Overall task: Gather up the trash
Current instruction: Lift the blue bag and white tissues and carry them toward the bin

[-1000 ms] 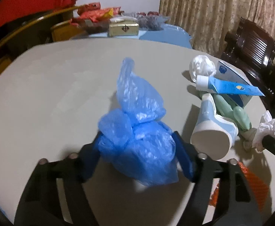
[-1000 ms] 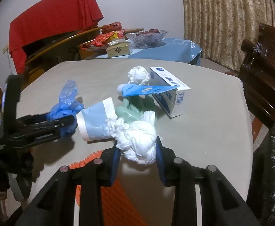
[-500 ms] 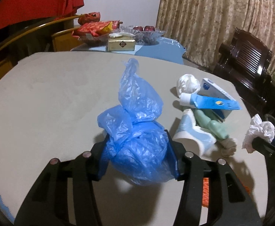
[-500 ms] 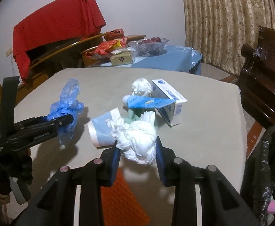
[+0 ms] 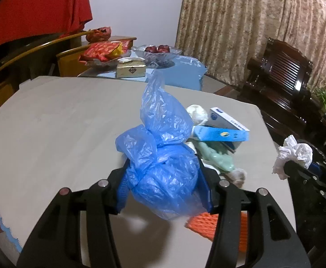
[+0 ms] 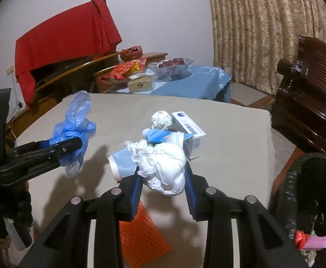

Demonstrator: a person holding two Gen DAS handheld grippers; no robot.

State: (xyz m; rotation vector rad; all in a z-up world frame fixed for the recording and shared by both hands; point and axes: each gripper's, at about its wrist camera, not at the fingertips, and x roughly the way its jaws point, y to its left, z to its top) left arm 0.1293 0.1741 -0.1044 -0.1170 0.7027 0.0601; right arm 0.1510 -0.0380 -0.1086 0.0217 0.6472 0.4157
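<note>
Left wrist view: both tongs carry trash above the desk

Left tongs [image 5: 163,176] are clenched on a crumpled blue plastic bag [image 5: 163,156], lifted clear of the grey desk [image 5: 62,122]; their jaws have just been closing, the bag between them. Right tongs [image 6: 163,176] grip a wad of white tissue [image 6: 163,167], also off the desk. On the desk lie a paper cup [image 6: 122,163], a blue tube [image 6: 158,135], a white box [image 6: 189,134] and orange netting [image 6: 140,234]. A black-lined bin [image 6: 308,201] stands just beside the desk, at the right
</note>
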